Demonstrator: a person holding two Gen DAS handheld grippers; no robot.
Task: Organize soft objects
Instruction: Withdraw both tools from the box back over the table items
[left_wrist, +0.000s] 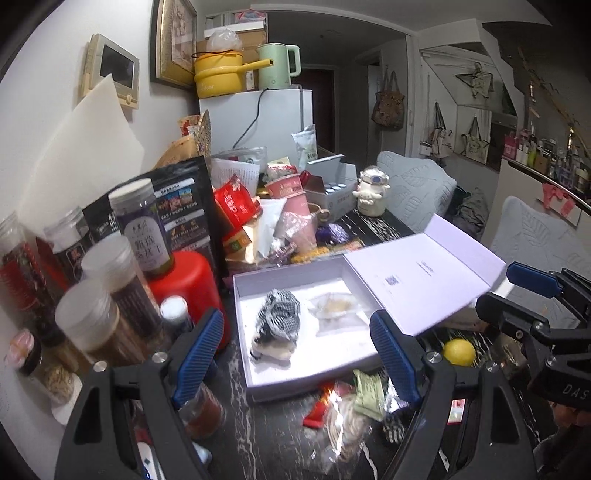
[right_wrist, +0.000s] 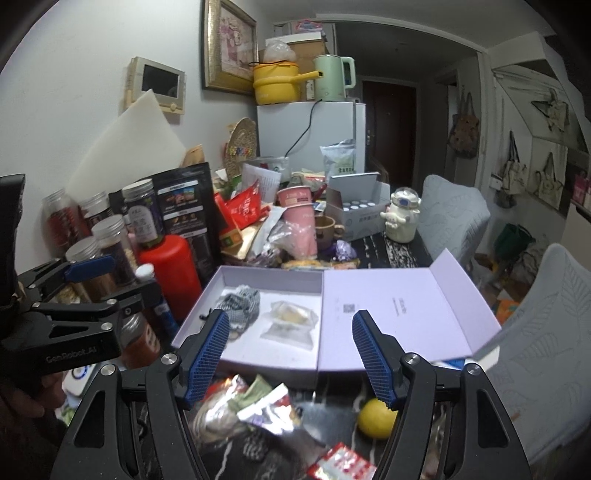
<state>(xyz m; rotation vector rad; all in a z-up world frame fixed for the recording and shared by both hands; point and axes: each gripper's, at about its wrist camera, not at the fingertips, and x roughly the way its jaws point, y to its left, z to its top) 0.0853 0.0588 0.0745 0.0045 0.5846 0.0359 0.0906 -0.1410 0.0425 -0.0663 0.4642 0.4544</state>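
An open lilac box (left_wrist: 258, 384) (right_wrist: 207, 295) lies on the dark table with its lid (left_wrist: 424, 273) (right_wrist: 406, 310) folded back to the right. Inside lie a black-and-white checked cloth (left_wrist: 279, 317) (right_wrist: 240, 301) and a clear soft pouch (left_wrist: 338, 308) (right_wrist: 290, 319). My left gripper (left_wrist: 299, 354) is open and empty, hovering at the box's near edge. My right gripper (right_wrist: 288, 354) is open and empty, above the box's front rim. Loose snack packets (left_wrist: 343, 406) (right_wrist: 251, 406) and a small checked item (left_wrist: 393, 424) lie in front of the box.
A yellow lemon (left_wrist: 459, 351) (right_wrist: 376, 417) sits right of the packets. Jars (left_wrist: 96, 317) and a red bottle (left_wrist: 188, 280) (right_wrist: 171, 269) crowd the left. Cups, bags and a white figurine (left_wrist: 371, 195) (right_wrist: 402, 214) pile up behind the box. Grey chairs (right_wrist: 546, 332) stand at the right.
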